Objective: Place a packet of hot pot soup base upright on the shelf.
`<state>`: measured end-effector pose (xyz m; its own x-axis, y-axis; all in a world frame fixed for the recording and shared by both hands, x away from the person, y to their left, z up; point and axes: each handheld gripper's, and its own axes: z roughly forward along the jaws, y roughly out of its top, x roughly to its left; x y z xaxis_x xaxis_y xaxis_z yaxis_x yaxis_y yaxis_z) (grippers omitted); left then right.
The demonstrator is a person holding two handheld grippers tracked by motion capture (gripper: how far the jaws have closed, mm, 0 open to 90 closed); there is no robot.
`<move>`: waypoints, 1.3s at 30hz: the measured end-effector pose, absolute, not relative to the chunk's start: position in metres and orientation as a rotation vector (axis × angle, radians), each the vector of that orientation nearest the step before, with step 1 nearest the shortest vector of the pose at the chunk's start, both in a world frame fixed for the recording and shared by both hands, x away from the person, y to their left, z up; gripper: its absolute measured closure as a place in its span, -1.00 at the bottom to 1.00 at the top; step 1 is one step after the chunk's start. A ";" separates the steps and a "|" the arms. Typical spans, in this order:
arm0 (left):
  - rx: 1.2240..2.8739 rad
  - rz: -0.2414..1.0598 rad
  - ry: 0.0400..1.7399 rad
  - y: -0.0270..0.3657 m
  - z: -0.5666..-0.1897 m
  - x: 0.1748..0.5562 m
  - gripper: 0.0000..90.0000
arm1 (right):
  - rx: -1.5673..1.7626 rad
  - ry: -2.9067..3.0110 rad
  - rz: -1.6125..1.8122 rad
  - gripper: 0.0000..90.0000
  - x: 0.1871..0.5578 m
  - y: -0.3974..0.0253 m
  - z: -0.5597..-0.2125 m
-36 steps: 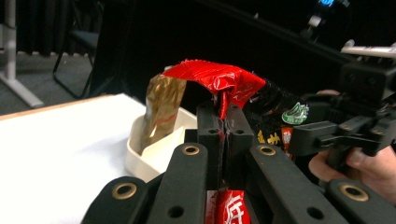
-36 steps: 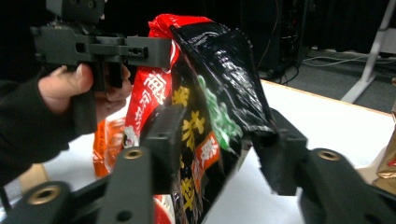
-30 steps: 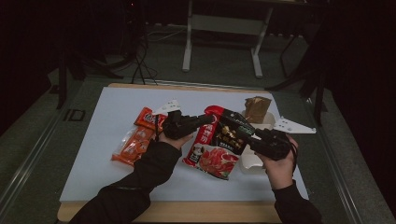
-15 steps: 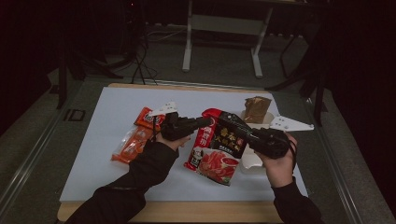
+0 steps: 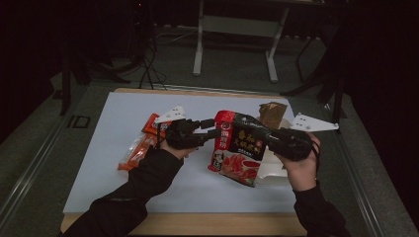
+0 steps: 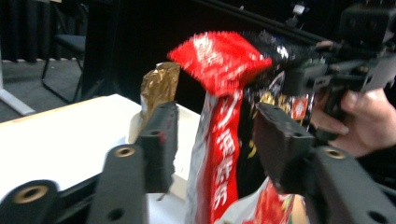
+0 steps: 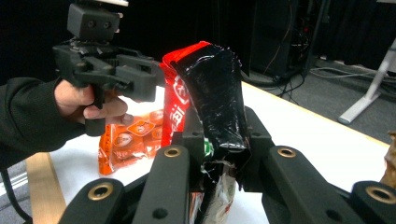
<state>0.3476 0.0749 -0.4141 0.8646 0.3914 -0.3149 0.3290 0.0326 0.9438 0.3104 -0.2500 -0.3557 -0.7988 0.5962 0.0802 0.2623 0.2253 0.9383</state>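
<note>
Two grippers now meet at the red-and-black snack bag (image 5: 236, 148), held lifted over the white table (image 5: 104, 148). Our right gripper (image 5: 247, 124) is clamped on its dark top edge, while our left gripper (image 5: 213, 127), jaws spread, has moved from beside the bag to straddle its red edge, so we judge a second grip is coming. Chinese characters run down the bag; we cannot read them. Orange packets (image 5: 143, 145) lie left, a brown pouch (image 5: 272, 112) behind.
</note>
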 end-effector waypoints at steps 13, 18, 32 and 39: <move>1.640 0.104 0.602 0.088 -0.413 0.333 -0.75 | 0.736 2.177 1.605 0.70 0.318 -0.258 -0.341; 1.662 0.119 0.624 0.097 -0.415 0.326 -0.95 | 0.736 2.148 1.620 0.71 0.322 -0.264 -0.332; 1.751 0.146 0.612 0.105 -0.430 0.306 -0.95 | 0.744 2.064 1.600 0.70 0.339 -0.292 -0.312; 1.750 0.161 0.615 0.114 -0.438 0.294 -0.95 | 0.757 2.036 1.582 0.70 0.349 -0.311 -0.308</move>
